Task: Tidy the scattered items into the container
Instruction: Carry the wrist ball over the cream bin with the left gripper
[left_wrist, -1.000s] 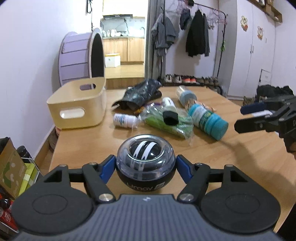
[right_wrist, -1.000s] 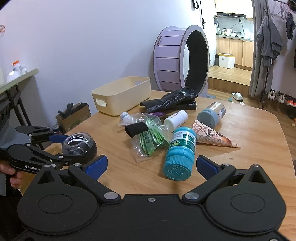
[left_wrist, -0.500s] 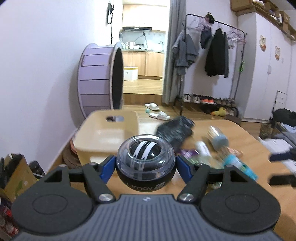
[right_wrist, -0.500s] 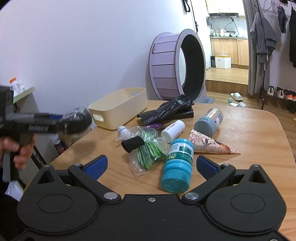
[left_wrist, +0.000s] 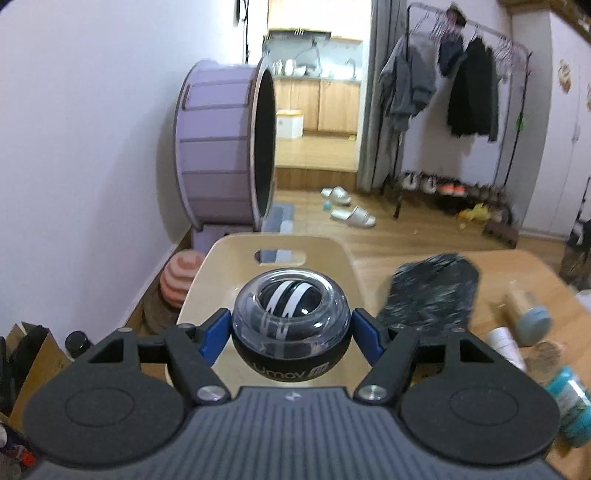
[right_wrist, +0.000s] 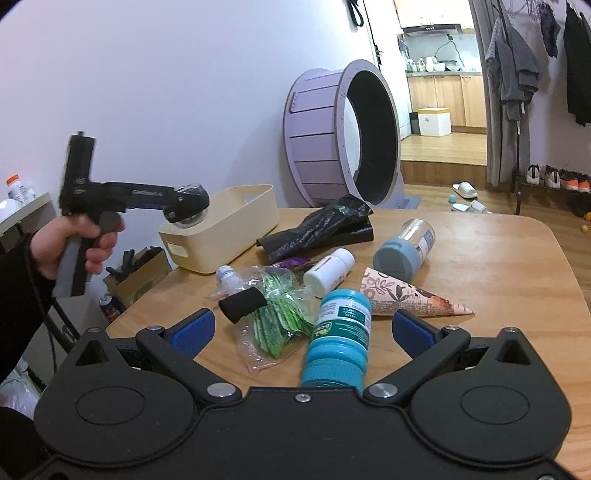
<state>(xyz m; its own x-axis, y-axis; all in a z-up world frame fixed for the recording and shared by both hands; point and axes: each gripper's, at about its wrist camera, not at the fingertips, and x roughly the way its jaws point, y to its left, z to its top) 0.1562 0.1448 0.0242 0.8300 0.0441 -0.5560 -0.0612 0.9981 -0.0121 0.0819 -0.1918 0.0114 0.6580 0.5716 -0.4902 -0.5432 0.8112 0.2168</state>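
Note:
My left gripper (left_wrist: 291, 330) is shut on a clear-domed gyro ball (left_wrist: 291, 325) with a black base, its blue pads pressed on both sides. It hangs above the near end of the cream bin (left_wrist: 275, 246). The right wrist view shows the same ball (right_wrist: 190, 208) in the left gripper over the bin (right_wrist: 225, 229). My right gripper (right_wrist: 301, 330) stands open low over the table, with a teal-capped bottle (right_wrist: 341, 339) lying between its fingers, untouched. Beyond it lie a green-filled clear bag (right_wrist: 277, 314), a white bottle (right_wrist: 328, 273), a grey-capped jar (right_wrist: 404, 247), a paper cone (right_wrist: 410, 297) and a black bag (right_wrist: 321, 229).
The wooden table (right_wrist: 491, 258) ends just left of the bin. A purple wheel (right_wrist: 340, 136) stands on the floor behind it. A cardboard box (right_wrist: 138, 277) and a can sit on the floor at the left. A person's hand (right_wrist: 74, 240) grips the left tool's handle.
My left gripper carried the gyro ball up from the table's near part and over the cream bin. The right gripper barely shifted and stayed open over the teal bottle.

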